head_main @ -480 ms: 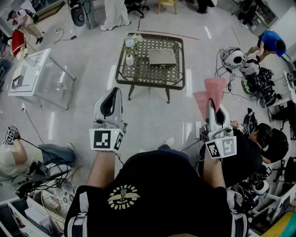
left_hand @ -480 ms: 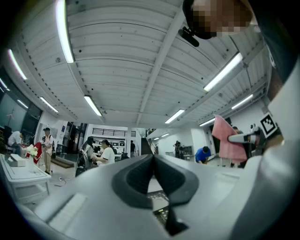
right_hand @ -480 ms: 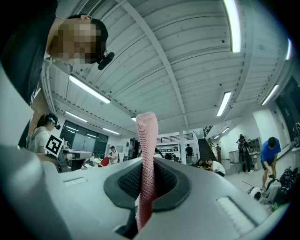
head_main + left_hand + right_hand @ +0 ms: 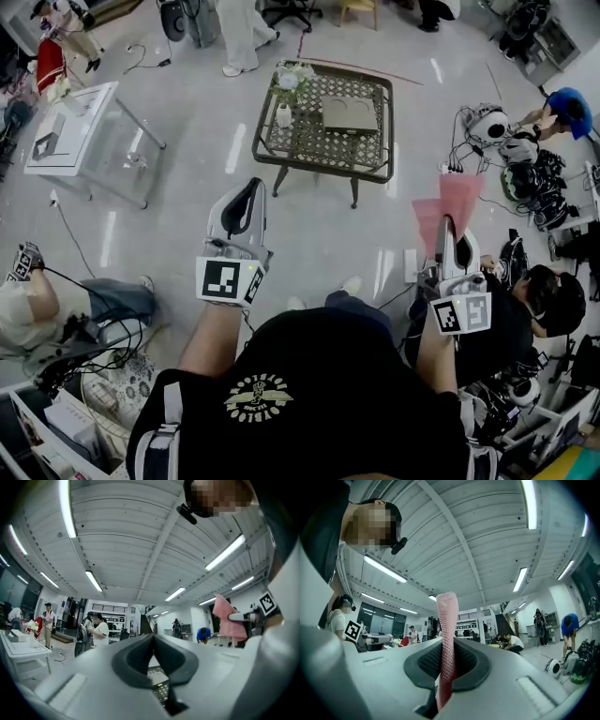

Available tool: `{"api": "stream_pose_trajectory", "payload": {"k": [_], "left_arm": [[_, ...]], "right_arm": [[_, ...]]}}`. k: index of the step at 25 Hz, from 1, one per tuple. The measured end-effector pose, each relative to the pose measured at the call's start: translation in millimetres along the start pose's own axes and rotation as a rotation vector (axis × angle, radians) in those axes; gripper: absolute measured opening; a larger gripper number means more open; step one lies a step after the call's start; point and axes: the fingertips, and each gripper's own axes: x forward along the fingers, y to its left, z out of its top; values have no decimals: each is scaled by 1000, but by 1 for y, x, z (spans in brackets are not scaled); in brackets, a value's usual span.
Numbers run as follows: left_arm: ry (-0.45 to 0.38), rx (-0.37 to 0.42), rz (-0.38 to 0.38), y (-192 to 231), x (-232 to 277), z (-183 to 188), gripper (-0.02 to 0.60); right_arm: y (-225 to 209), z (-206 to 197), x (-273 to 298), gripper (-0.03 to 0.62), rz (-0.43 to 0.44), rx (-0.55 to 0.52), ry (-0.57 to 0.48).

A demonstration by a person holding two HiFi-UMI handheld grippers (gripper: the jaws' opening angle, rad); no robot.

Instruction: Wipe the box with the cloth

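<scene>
Glossy floor; pink cloth in right tool

The cloth is pink with a fine mesh weave. The box is tan, on a dark-framed surface with a lattice pattern. The left gripper and right gripper are pale grey with black pads and black-and-white square markers.

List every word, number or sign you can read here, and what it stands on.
Yellow emblem on the black shirt: lettering too small to read.
Left marker cube, right marker cube: black-and-white square codes, no letters.
Pink cloth in the right tongs: no print.
Nothing else legible.
</scene>
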Motion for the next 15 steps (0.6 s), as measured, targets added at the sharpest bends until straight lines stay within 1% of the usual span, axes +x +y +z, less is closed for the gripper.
{"api": "stream_pose_trajectory", "payload": {"k": [4, 7, 10, 15], "left_arm": [[11, -13, -10, 9, 3, -7, 0], [2, -6, -20, 12, 12, -8, 0], [4, 7, -32, 6, 31, -13, 0], [38, 16, -37, -2, 66, -31, 0]], "right_arm": [[1, -10, 7, 17, -12, 1, 24], [-2, -15, 17, 17, -10, 2, 36], [-18, -18, 26, 17, -12, 2, 35], [-53, -31, 46, 17, -20, 20, 29]]}}
